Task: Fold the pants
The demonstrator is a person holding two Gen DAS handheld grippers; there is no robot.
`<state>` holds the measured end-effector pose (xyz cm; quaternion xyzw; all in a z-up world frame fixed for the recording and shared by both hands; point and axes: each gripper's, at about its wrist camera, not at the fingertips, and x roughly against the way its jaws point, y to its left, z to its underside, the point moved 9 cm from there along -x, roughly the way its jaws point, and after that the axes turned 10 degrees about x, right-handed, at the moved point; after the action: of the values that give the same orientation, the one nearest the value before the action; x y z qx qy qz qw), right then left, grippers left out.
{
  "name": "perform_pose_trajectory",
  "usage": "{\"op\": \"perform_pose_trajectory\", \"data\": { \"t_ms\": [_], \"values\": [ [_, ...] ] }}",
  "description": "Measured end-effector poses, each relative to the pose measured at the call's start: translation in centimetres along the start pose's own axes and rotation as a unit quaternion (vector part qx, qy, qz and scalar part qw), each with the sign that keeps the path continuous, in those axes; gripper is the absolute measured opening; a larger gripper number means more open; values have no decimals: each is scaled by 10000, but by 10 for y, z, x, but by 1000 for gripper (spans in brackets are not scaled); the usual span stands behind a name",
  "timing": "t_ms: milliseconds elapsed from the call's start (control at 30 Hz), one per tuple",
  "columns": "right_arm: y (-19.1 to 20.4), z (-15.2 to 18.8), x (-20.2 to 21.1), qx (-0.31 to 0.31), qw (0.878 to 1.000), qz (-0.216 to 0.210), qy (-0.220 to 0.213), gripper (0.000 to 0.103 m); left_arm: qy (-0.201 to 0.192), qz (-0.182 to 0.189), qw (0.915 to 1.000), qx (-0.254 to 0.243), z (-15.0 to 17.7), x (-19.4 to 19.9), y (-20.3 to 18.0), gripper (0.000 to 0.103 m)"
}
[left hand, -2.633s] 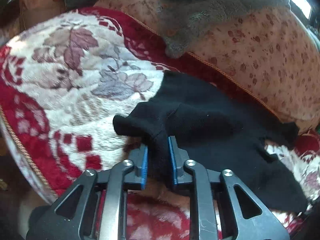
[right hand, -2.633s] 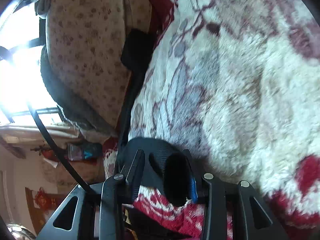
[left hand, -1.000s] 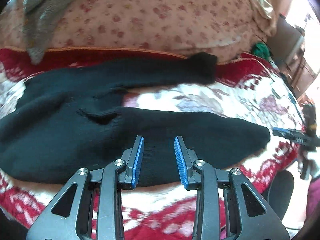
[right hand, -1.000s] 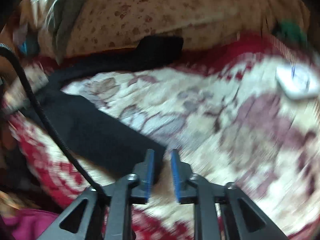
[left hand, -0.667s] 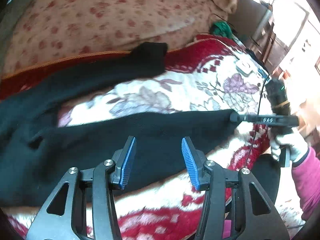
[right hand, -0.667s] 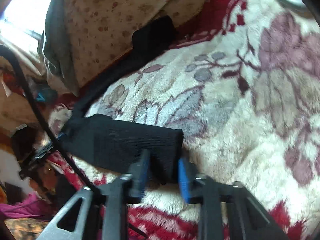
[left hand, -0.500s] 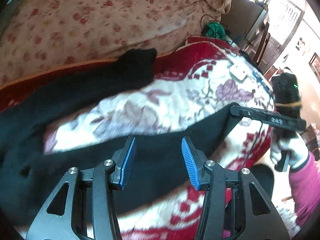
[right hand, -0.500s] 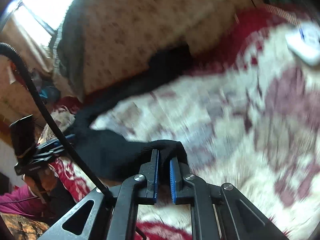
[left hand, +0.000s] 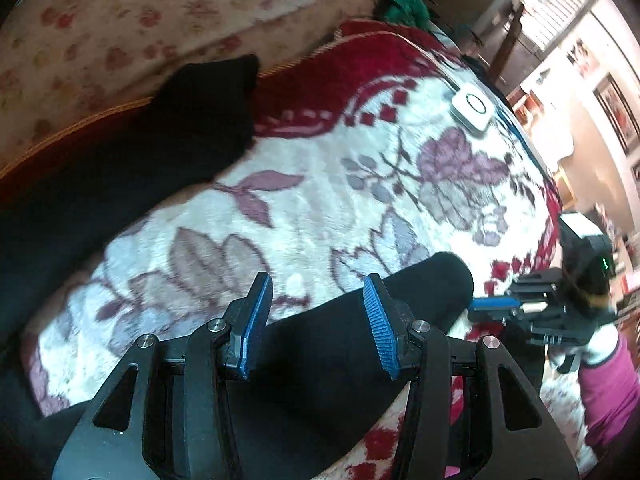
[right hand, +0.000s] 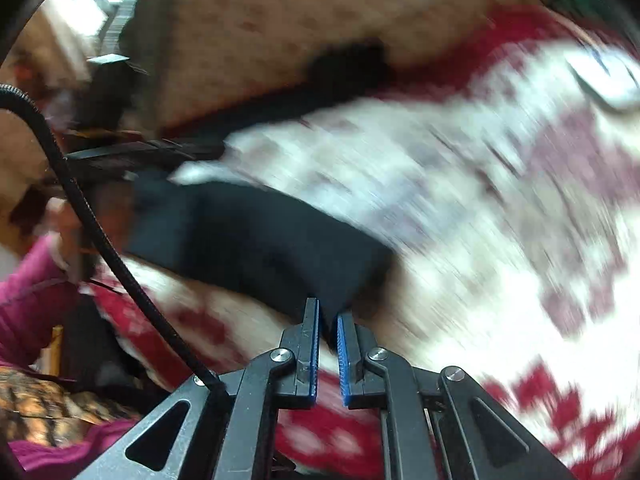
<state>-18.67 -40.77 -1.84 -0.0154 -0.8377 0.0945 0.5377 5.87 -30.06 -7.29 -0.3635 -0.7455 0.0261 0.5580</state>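
Right wrist view: right hand-held gripper (right hand: pixel 328 322) pinches the black pants (right hand: pixel 256 244) at a leg end near the blanket's (left hand: pixel 340 184) front edge; left hand-held gripper (left hand: pixel 318 300) gapes wide above that leg, gripping nothing.

A bed's red-and-white floral blanket (left hand: pixel 360 184) carries black pants (left hand: pixel 120 184) and a small white device (left hand: pixel 471 109).

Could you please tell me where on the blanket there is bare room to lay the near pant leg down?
The widest free patch is the white floral middle of the blanket, bordered by the far pant leg, the near pant leg and the white device. The near edge is crowded: the left hand-held gripper hovers open there, and the right hand-held gripper pinches the leg's end.
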Motion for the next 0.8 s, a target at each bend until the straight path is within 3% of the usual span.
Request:
{"op": "perform_pose_trajectory", "data": {
  "t_ms": [67,133,200,267,333,467,500,600,700,767,800],
  "values": [
    [-14,4,3,-556,9979,-320,-94,9,12,-19,9999,-107,2,-2,-5,47],
    [-22,-1,10,-967,9921,-703,-393,24,17,-9,9999,-163,2,-5,-9,47],
    [-28,-16,19,-1152,9866,-896,-734,29,45,-6,9998,-190,3,-7,-13,47],
    [-33,-28,18,-1440,9758,-1374,-902,35,103,21,9996,-270,6,-10,-17,47],
    [-39,-40,8,-1634,9708,-1518,-886,40,114,-36,9994,-311,9,-12,-18,47],
    [-18,-52,-35,-1597,9675,-1945,-243,40,96,-89,9991,-400,16,-8,-15,47],
    [-13,-58,-38,-1451,9687,-1988,-320,32,94,-114,9990,-417,18,-7,-14,47],
    [-1,-85,-28,-792,9802,-1601,-849,12,53,-240,9987,-453,24,-2,-7,47],
    [14,-104,1,-160,9785,-1384,-1519,9,-47,-202,9988,-437,29,6,-3,47],
    [11,-101,5,208,9882,-713,-1336,9,-75,-121,9990,-422,34,7,-4,47],
    [0,-96,2,344,9938,-96,-1056,9,-72,-112,9990,-432,37,5,-4,47]
  ]
}}
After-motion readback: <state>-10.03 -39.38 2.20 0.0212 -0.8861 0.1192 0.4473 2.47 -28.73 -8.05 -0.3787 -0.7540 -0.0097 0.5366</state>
